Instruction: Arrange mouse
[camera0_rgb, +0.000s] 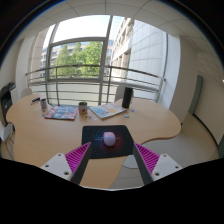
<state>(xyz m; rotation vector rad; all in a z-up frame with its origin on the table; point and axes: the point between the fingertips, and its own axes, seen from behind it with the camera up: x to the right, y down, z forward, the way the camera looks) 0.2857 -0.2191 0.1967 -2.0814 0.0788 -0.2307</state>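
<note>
A small pale pink mouse (109, 138) lies on a dark mouse mat (98, 145) on the rounded wooden table (60, 133). My gripper (112, 158) hangs above the table's near edge with its fingers spread wide. The pink pads (76, 157) stand either side of the mat, and the mouse lies just ahead of them, between their lines. Nothing is held between the fingers.
Farther back on the table lie magazines (60, 112), a cup (83, 106), papers (106, 111) and a dark upright speaker (127, 97). A railing (95, 80) and large windows stand behind. Grey floor lies to the right of the table.
</note>
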